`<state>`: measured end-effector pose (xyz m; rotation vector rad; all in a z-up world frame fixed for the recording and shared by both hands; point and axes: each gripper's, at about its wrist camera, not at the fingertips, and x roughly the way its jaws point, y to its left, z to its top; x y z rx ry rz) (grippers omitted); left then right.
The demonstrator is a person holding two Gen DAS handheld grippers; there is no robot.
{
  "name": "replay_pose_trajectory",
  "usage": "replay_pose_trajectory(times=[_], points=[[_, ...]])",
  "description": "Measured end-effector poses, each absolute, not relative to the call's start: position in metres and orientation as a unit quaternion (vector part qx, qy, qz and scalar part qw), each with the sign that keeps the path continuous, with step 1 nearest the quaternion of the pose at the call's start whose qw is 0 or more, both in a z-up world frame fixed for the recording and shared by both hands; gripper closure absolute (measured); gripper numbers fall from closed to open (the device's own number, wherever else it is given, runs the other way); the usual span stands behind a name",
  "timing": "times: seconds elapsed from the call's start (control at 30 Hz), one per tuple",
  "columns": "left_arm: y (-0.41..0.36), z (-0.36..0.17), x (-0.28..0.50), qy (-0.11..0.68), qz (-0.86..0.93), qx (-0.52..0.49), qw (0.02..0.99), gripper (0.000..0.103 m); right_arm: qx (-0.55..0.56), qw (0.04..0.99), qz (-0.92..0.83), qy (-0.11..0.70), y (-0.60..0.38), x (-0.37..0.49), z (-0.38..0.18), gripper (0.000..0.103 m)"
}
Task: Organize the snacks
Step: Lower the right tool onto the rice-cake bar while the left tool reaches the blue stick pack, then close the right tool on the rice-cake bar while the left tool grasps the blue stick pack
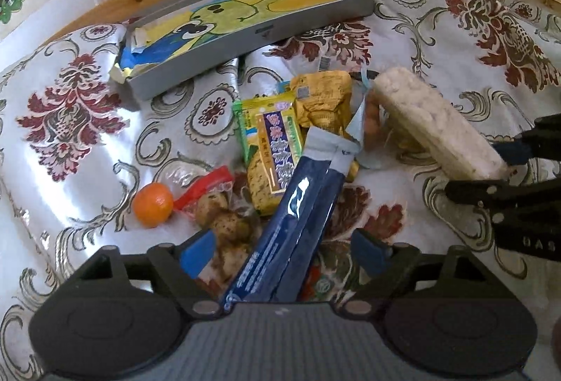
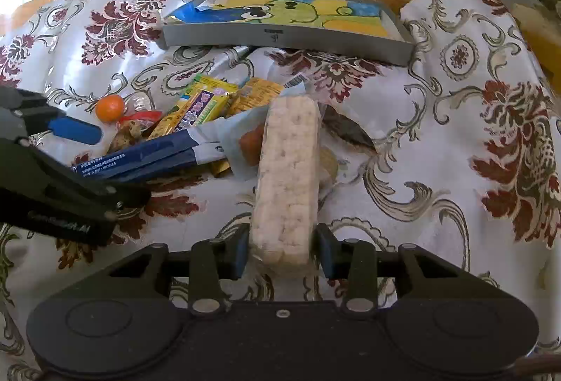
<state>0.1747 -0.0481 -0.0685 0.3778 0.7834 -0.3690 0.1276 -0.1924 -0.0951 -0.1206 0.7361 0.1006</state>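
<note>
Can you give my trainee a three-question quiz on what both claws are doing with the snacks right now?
1. True or false: the right claw is closed on the pale rice cracker pack.
2. Multiple choice: what lies between the open fingers of the left claw? A. the mandarin B. the dark blue sachet C. the grey tray
3. Fill in: the grey tray holds a drawing of a ____ creature, and no snacks show in it yet.

Key: 1 true; 2 B; 3 green
</note>
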Motion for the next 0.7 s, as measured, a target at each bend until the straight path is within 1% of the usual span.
replay_pose_trajectory(times=[0.13,0.27,0.43,0.5,0.7], points=[[-0.05,-0.069,0.181,0.383,-0.189,0.183,0.885,0.025,-0.063,0.931,0.051,0.356,-0.191,0.13,-0.097,0.059],[-0.054,-0.07,0.183,0.396,-0.208,0.19,0.874,0.043,-0.072,0.933,0.053,0.348,-0.186,0.134,-0.098,0.056],[-0.061,-0.071,0.184,0.405,-0.199,0.212,0.867,0.05,-0.084,0.935,0.047,0.341,-0.182,0.136,-0.101,0.056],[-0.061,-0.07,0.186,0.41,-0.194,0.209,0.867,0.055,-0.086,0.936,0.043,0.339,-0.182,0.136,-0.101,0.054],[-0.064,-0.067,0.19,0.43,-0.175,0.202,0.862,0.059,-0.083,0.937,0.041,0.337,-0.18,0.139,-0.1,0.053]])
